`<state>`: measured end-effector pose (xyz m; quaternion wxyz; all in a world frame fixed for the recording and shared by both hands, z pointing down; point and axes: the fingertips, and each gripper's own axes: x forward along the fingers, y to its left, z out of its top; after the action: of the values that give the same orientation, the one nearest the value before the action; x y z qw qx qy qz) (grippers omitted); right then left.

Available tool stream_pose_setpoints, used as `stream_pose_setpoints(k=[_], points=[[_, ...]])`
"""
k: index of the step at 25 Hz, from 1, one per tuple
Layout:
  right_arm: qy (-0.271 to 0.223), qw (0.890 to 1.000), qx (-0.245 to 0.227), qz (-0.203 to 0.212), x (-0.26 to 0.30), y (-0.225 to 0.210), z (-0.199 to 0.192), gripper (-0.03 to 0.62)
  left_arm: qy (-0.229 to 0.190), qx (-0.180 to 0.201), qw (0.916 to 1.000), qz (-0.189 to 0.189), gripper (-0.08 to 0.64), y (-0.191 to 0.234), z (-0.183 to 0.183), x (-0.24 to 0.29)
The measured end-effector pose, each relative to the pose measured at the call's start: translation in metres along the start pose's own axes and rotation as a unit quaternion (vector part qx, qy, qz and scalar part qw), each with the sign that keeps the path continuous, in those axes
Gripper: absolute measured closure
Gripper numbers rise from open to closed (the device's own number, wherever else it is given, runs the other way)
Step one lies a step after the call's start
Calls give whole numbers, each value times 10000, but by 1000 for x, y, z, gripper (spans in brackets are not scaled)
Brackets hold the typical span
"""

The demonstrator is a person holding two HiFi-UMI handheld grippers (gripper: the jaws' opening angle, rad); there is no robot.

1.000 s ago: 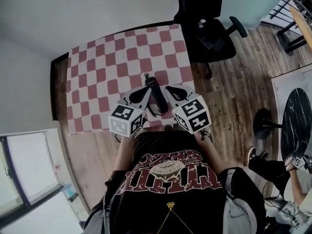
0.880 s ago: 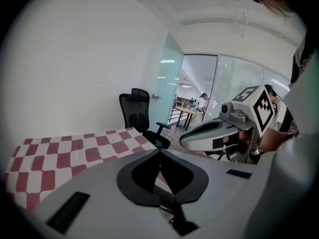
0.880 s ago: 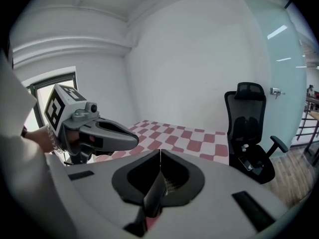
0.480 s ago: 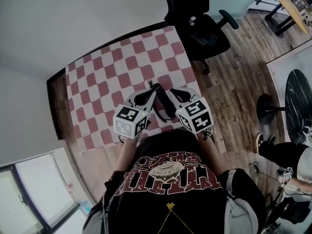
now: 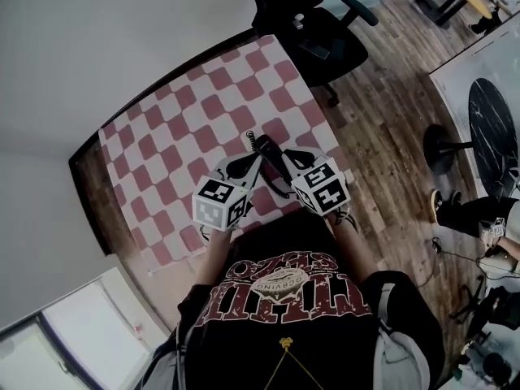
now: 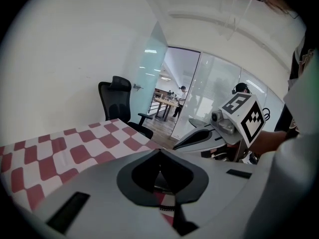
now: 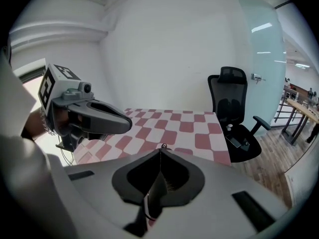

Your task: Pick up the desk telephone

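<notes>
Phone (image 5: 271, 158) is sitting between my two grippers, by the front edge of the checkered table (image 5: 162, 128). My left gripper (image 6: 159, 152) and right gripper (image 7: 160, 151) are both squeezing shut.

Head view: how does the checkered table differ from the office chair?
The table is patterned in red and white squares; the office chair is plain black. The table is a broad flat rectangle; the office chair has a seat, back and armrests. Both stand on the wood floor.
</notes>
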<state>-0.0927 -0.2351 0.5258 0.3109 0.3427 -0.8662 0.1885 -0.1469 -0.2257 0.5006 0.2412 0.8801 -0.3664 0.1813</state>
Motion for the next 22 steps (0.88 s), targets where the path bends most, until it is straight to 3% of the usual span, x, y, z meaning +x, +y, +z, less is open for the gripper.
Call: stream_pose_setpoints(k=[6, 10, 14, 22], points=[[11, 9999, -135, 6, 24, 11, -16, 569, 136, -85, 9996, -252, 560, 2, -13, 0], [183, 9994, -260, -110, 38, 15, -29, 452, 196, -73, 9994, -290, 560, 6, -19, 1], [76, 9998, -78, -154, 53, 13, -34, 365, 241, -167, 9992, -285, 560, 14, -27, 2], [349, 9994, 7, -52, 70, 9, -48, 330, 333, -185, 9987, -333, 560, 14, -27, 4]])
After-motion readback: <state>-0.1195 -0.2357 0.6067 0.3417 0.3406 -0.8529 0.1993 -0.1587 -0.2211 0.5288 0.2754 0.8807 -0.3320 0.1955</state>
